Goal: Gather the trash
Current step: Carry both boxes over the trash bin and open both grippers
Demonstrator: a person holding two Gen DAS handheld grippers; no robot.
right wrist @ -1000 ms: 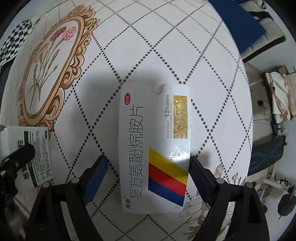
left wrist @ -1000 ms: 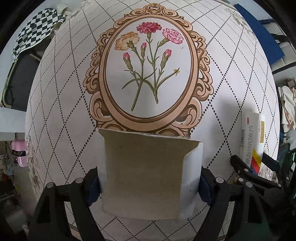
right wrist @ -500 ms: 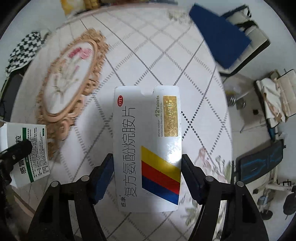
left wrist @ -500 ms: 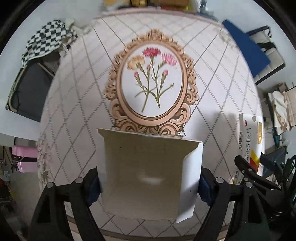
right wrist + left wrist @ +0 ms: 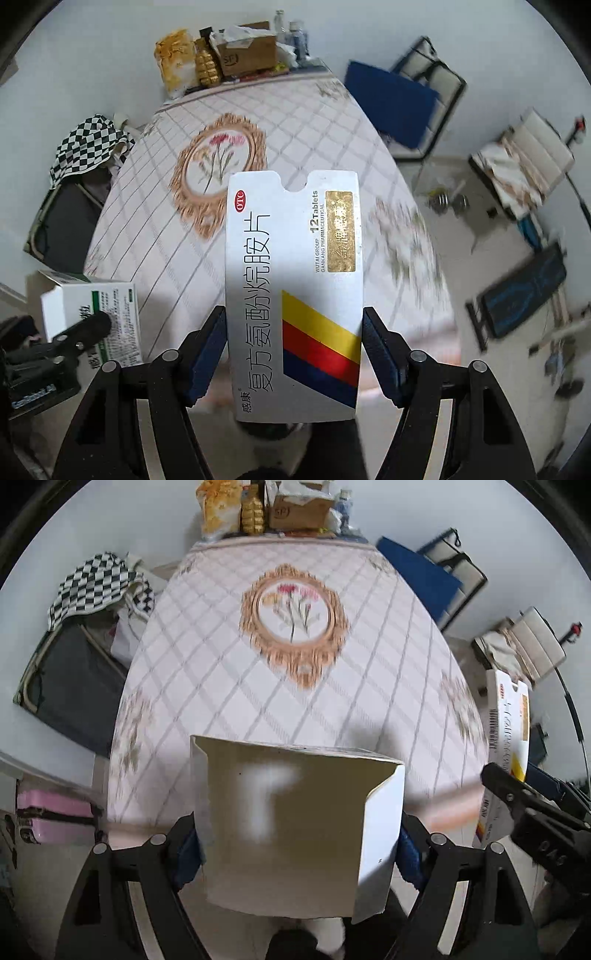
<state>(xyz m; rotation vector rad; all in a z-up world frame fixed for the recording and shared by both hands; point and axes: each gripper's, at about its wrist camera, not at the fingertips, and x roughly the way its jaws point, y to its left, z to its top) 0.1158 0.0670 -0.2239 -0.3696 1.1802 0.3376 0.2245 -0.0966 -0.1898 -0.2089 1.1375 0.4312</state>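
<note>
Left gripper (image 5: 295, 845) clenched on open cardboard carton (image 5: 295, 823), right gripper (image 5: 293, 354) clenched on flat tablet box (image 5: 293, 295), both held above the counter (image 5: 221, 686); judged light, thin-walled, crushable, so grip across side edges, gently.

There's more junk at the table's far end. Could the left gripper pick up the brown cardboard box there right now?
Probably not. The left gripper is already shut on an opened carton, and the brown cardboard box sits across the whole table.
</note>
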